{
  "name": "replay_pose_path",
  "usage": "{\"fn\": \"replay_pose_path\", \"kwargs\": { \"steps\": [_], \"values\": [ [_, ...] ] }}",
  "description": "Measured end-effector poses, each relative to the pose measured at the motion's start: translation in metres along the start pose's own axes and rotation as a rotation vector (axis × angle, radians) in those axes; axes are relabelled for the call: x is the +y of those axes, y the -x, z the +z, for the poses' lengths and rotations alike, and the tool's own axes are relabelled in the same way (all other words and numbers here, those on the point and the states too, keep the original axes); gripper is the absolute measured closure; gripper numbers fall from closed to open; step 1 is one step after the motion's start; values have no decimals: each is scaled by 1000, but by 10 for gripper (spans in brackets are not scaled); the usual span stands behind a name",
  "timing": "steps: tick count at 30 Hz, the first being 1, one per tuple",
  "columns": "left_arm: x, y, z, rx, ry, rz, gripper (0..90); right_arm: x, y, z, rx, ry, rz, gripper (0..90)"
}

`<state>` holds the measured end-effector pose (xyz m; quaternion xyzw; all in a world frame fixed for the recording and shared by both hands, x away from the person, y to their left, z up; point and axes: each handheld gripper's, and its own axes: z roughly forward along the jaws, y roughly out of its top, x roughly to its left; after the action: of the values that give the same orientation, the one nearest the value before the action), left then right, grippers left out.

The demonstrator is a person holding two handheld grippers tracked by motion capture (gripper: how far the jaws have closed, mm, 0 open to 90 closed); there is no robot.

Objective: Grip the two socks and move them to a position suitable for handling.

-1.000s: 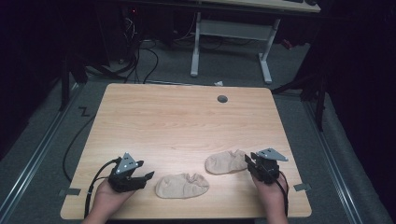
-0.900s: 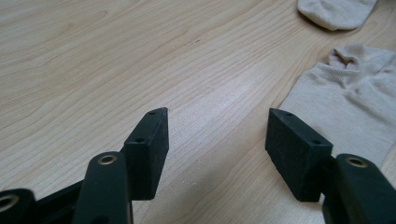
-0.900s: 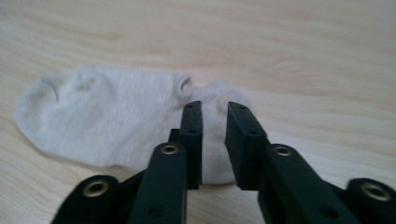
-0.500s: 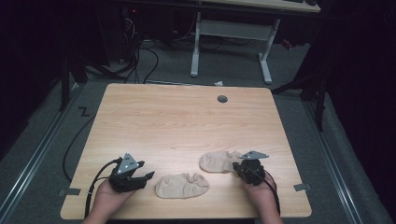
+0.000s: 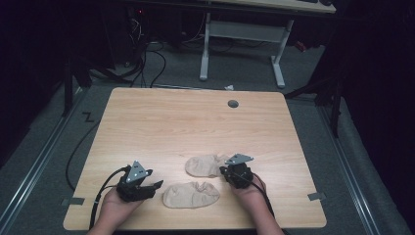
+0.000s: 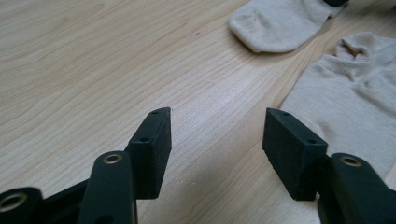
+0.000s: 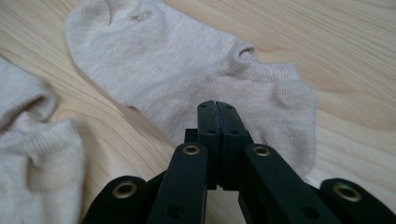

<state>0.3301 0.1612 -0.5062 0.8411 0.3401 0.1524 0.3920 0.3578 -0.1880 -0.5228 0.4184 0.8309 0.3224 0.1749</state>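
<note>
Right gripper (image 5: 230,172) sits at the lower middle of the high view, its jaws pressed together on the edge of the upper sock (image 5: 205,165). Left gripper (image 5: 155,185), lower left, stands wide open over bare table (image 5: 195,122), the lower sock (image 5: 191,195) just beside it.
</note>
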Motion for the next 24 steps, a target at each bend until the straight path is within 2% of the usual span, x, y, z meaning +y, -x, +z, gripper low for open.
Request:
{"fn": "replay_pose_path", "kwargs": {
  "steps": [4,5,7,8,9,10,12,13,14,17,18,19,20,21,24],
  "values": [
    [0,0,3,-3,0,-8,453,8,-9,7,16,4,-31,896],
    [1,0,5,-17,-7,-20,466,12,-14,11,20,3,-51,896],
    [2,0,6,-28,-10,-27,469,13,-16,13,24,4,-56,894],
    [2,0,8,-45,-15,-35,478,14,-17,14,30,5,-61,884],
    [2,-1,10,-55,-29,-32,506,15,-18,12,25,6,-63,821],
    [2,-1,10,-55,-29,-32,517,14,-17,10,17,12,-74,809],
    [2,-2,9,-31,-20,-20,518,14,-16,7,10,20,-69,789],
    [2,-5,9,-18,-10,-41,513,12,-11,0,9,49,-50,761],
    [2,-5,9,-18,-10,-41,504,12,-11,0,9,49,-50,761],
    [5,-10,10,7,8,-107,485,8,-1,-6,-7,96,-16,703],
    [6,-10,11,14,13,-113,487,7,2,-6,-9,98,-3,697],
    [6,-10,11,14,13,-113,492,7,2,-6,-9,98,-3,697],
    [10,-9,14,25,16,-108,493,5,6,-6,-34,100,12,706],
    [10,-9,14,25,16,-108,493,4,7,-6,-39,106,13,706],
    [19,-8,24,36,20,-105,496,4,12,-8,-35,126,32,679]
  ]
}}
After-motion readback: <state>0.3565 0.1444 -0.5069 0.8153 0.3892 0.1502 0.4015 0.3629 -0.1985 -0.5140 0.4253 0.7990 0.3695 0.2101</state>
